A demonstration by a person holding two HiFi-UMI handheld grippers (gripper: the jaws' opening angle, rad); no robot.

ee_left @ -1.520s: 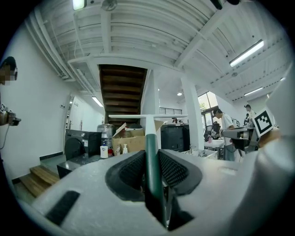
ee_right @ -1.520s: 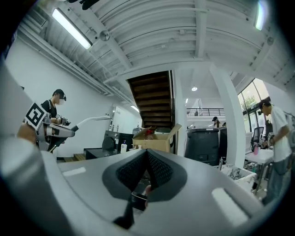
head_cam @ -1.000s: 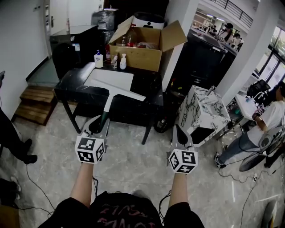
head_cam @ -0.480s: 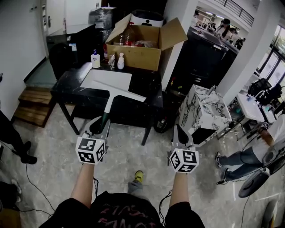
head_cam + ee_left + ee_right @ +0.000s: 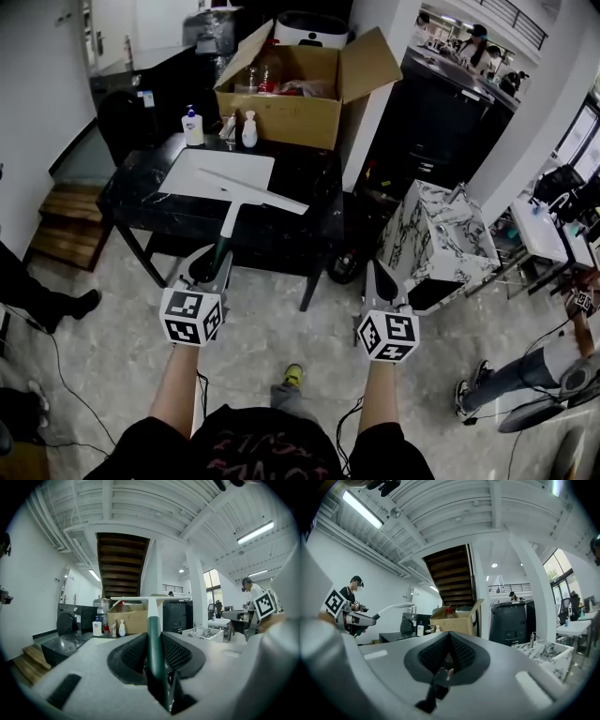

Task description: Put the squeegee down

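Observation:
The squeegee (image 5: pixel 246 192) has a white blade and a green and white handle. My left gripper (image 5: pixel 208 268) is shut on the handle, and the blade hangs in the air above the near side of the black table (image 5: pixel 314 220). In the left gripper view the green handle (image 5: pixel 154 641) runs straight out between the pads to the level white blade (image 5: pixel 150 598). My right gripper (image 5: pixel 379 281) stays in the air to the right, over the floor, shut with nothing in it; its pads (image 5: pixel 440 651) meet in the right gripper view.
A white panel (image 5: pixel 220 172) lies on the table, with small bottles (image 5: pixel 193 126) and an open cardboard box (image 5: pixel 291 111) behind it. A marbled box (image 5: pixel 441 234) stands to the right, wooden steps (image 5: pixel 64 225) to the left. Cables cross the floor; people stand at both sides.
Both grippers have been carried forward toward the table, the squeegee still held in the left one. A foot in a yellow shoe came into view below, and the person at the right shifted.

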